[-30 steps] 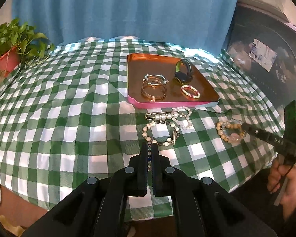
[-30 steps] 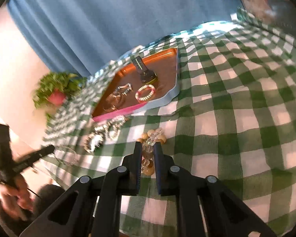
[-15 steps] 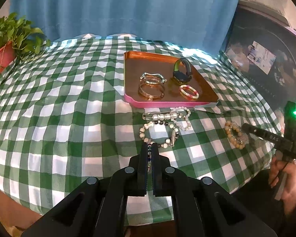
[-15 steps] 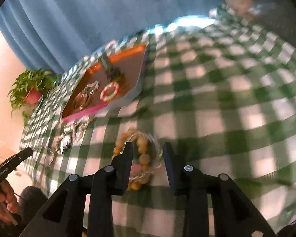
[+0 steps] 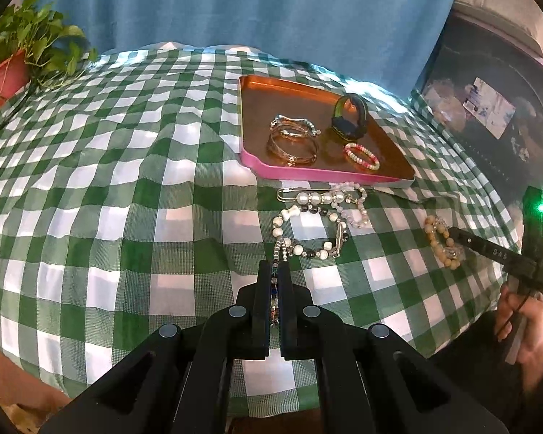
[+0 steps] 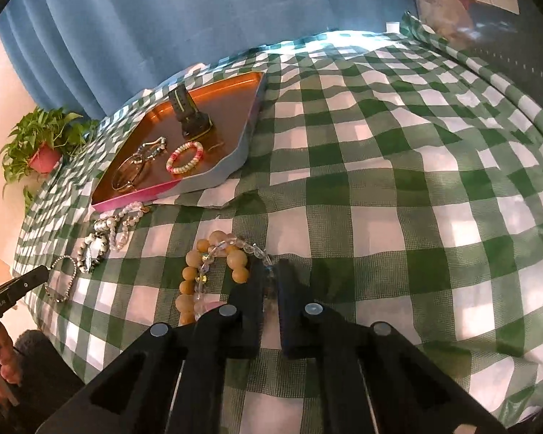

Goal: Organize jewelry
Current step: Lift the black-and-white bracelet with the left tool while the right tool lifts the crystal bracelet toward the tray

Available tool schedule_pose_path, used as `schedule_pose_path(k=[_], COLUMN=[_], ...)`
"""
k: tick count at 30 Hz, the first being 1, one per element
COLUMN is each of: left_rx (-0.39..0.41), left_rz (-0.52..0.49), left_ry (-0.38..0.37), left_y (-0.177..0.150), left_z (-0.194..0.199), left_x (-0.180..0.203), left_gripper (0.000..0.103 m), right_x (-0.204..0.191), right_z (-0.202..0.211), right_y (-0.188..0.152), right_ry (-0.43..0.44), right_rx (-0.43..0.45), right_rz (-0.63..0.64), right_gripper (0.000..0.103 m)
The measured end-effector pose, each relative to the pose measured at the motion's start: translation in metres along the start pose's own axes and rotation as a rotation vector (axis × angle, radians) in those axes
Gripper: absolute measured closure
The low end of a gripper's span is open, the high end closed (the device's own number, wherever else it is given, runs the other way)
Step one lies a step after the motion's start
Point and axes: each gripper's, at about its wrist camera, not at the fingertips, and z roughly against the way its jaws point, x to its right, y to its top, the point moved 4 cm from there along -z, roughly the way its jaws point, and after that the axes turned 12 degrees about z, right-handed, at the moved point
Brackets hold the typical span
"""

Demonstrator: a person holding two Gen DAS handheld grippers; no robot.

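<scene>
While both views are read in turn, entries are kept per item.

Left wrist, left gripper [image 5: 275, 271]: clenched on a thin silver bead chain [image 5: 278, 251], as a second ago; strand is seen running between the fingers.
Left wrist, loose pieces: white-and-black stone bracelet [image 5: 309, 233] and pearl safety-pin brooch [image 5: 313, 198] are left on the green-and-white checked cloth [image 5: 126, 181], just before the copper tray with pink rim [image 5: 322, 173].
Left wrist, tray contents: gold bangles [image 5: 292, 146], black watch [image 5: 349, 115], pink bead ring [image 5: 362, 156].

Right wrist, right gripper [image 6: 269, 282]: half a second ago spread; now closed on the clear crystal bead strand [image 6: 249, 247] lying with the tan wooden bead bracelet [image 6: 199, 282].
Right wrist, meaning: grasp judged made; lift to the tray is judged next.
Right wrist, risk: wooden beads may be dragged along.
</scene>
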Motion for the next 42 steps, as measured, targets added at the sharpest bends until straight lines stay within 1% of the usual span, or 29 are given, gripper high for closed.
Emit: schedule_pose_path(k=[2, 6, 10, 12, 13, 17, 18, 20, 26, 30, 34, 42], left_rx=[0.003, 0.005, 0.021, 0.035, 0.042, 0.076, 0.085, 0.102, 0.146, 0.189, 0.208, 0.239], left_rz=[0.001, 0.004, 0.006, 0.003, -0.001, -0.014, -0.019, -0.026, -0.042, -0.085, -0.103, -0.135], left_ry=[-0.002, -0.006, -0.02, -0.028, -0.032, -0.046, -0.047, -0.051, -0.053, 0.002, 0.027, 0.022], left_y=[0.0, 0.001, 0.005, 0.008, 0.01, 0.017, 0.02, 0.023, 0.03, 0.031, 0.033, 0.043], left_z=[0.001, 0.003, 0.011, 0.019, 0.023, 0.041, 0.046, 0.055, 0.084, 0.102, 0.116, 0.132], left_x=[-0.001, 0.0, 0.005, 0.009, 0.011, 0.019, 0.022, 0.026, 0.043, 0.058, 0.073, 0.1], left_gripper=[0.1, 0.1, 0.1, 0.1, 0.1, 0.1, 0.1, 0.1, 0.1, 0.1, 0.1, 0.1], right_x=[-0.002, -0.011, -0.023, -0.029, -0.031, -0.033, -0.033, -0.036, -0.05, -0.056, -0.067, -0.096], right_z=[0.0, -0.002, -0.006, -0.008, -0.008, 0.014, 0.023, 0.034, 0.059, 0.078, 0.098, 0.134], right_y=[0.001, 0.004, 0.006, 0.006, 0.007, 0.018, 0.022, 0.029, 0.035, 0.035, 0.035, 0.045], right_ry=[-0.005, -0.051, -0.118, -0.166, -0.172, -0.152, -0.117, -0.093, -0.064, -0.057, -0.048, -0.04], right_rx=[-0.001, -0.005, -0.013, -0.02, -0.017, 0.058, 0.077, 0.1, 0.13, 0.148, 0.165, 0.215], right_rz=[0.004, 0.046, 0.137, 0.192, 0.202, 0.175, 0.151, 0.134, 0.141, 0.145, 0.164, 0.224], right_gripper=[0.096, 0.095, 0.093, 0.096, 0.096, 0.096, 0.096, 0.096, 0.096, 0.096, 0.096, 0.096])
